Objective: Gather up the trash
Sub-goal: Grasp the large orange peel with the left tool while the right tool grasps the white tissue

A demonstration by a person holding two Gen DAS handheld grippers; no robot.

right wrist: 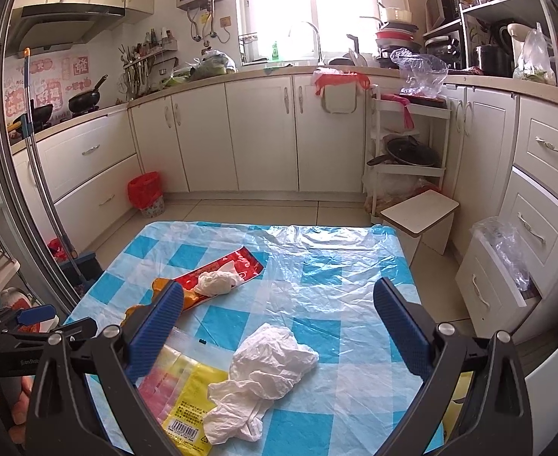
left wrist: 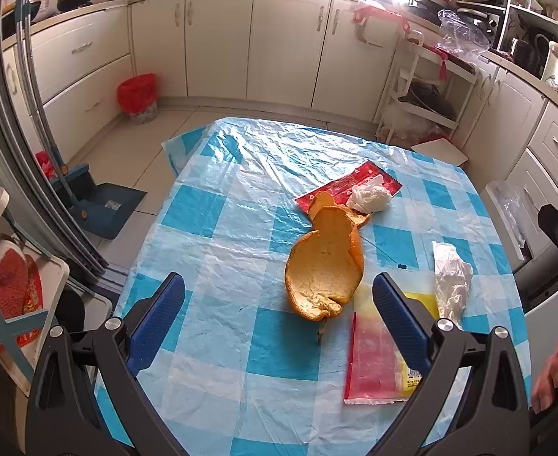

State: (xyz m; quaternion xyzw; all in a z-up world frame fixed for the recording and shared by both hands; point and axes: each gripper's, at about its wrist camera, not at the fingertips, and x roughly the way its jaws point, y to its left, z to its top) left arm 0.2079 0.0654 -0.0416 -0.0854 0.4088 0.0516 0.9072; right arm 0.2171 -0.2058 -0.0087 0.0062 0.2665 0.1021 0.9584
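A: What does the left wrist view give that the right one lacks?

B: The whole orange peel [left wrist: 324,262]. It lies on the blue-checked tabletop [left wrist: 218,228] between the spread fingers of the left claw [left wrist: 279,296], which grips nothing. Its long axis runs away from the camera, hollow side up. In the right view only a sliver of peel [right wrist: 161,285] shows behind a blue finger.

A: And the right view?

B: The crumpled white plastic [right wrist: 263,372] sits between the fingers of the right claw [right wrist: 279,304], also spread wide and empty. It stretches from near-left to far-right. The left view shows that plastic [left wrist: 451,281] off to the right, beyond its claw.

A: Other trash?

B: A red wrapper [left wrist: 349,186] farther back, long axis slanting left to right, with a small white wad [left wrist: 368,197] on it. A red-and-yellow packet [right wrist: 187,391] lies flat at the near edge, just beside the white plastic.

A: Containers?

B: A small bin with a red liner [right wrist: 146,193] stands on the floor by the cabinets; I cannot tell what it contains.
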